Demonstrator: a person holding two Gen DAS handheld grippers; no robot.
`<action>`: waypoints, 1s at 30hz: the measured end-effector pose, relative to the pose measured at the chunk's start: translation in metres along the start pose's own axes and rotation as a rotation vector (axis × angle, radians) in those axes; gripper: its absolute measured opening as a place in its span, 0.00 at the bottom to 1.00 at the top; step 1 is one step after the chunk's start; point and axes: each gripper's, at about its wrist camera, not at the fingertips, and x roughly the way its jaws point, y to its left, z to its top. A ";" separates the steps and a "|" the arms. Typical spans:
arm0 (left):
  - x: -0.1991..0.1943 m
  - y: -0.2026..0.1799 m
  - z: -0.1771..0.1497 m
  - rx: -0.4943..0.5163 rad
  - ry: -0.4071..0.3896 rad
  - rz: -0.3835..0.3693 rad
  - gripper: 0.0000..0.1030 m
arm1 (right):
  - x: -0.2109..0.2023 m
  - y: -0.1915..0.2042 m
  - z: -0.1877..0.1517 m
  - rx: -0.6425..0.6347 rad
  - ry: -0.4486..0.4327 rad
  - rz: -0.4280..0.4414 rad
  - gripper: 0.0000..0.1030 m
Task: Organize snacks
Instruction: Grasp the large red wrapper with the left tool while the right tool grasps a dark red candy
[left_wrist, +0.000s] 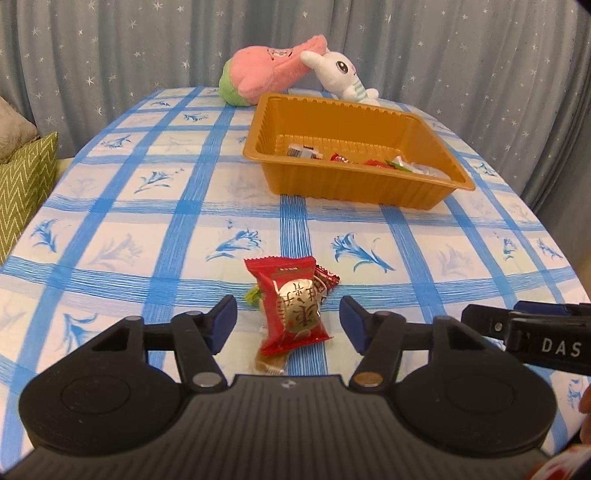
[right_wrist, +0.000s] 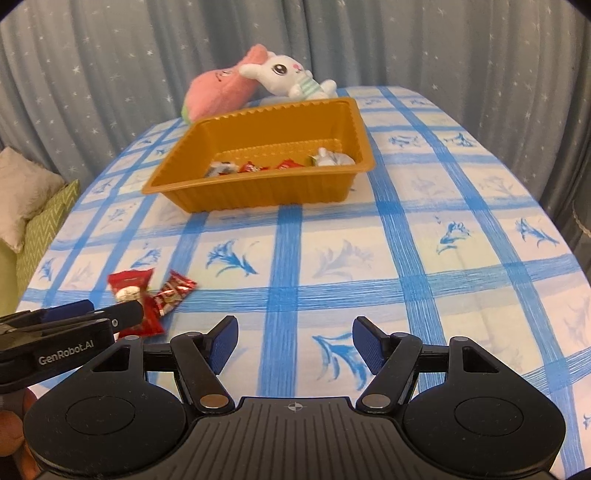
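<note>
Straddling a red snack packet (left_wrist: 293, 308) near the front edge of the blue-checked table (left_wrist: 155, 229), the left gripper (left_wrist: 288, 321) has its jaws partly spread, one blue pad standing clear on either side of the wrapper and neither pressing it. The right gripper (right_wrist: 293, 345), to its right over bare cloth, is likewise partly spread and holds nothing.

The packet lies flat, its length running away from the table's front edge, with a round gold seal on its face. A smaller dark-red wrapped sweet (left_wrist: 325, 280) lies against its far right corner, and a green scrap (left_wrist: 253, 295) peeps out on its left. A clear-wrapped brown piece (left_wrist: 269, 360) sits at its near end, partly under it.

Further back, toward the far right of the table, an orange plastic tray (left_wrist: 354, 184) already holds several wrapped snacks. Two plush toys, a pink one (left_wrist: 258, 74) and a white rabbit (left_wrist: 340, 74), lean at the far edge behind it.

The packet looks light, its glossy film likely slick and crinkly, and its puffed middle suggests something that could crush. A gentle squeeze across the middle of its width, pads on the two long sides, looks soundest; the crimped ends would probably slip, and the neighbouring sweet could be dragged along.
</note>
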 end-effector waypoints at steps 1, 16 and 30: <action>0.003 0.000 0.000 -0.003 0.001 -0.001 0.48 | 0.003 -0.002 0.000 0.003 0.002 -0.002 0.67; 0.001 0.024 0.007 -0.018 0.013 0.020 0.22 | 0.023 0.003 -0.001 0.004 0.025 0.024 0.67; -0.010 0.083 0.033 -0.038 0.006 0.073 0.22 | 0.058 0.061 0.014 0.068 0.035 0.165 0.58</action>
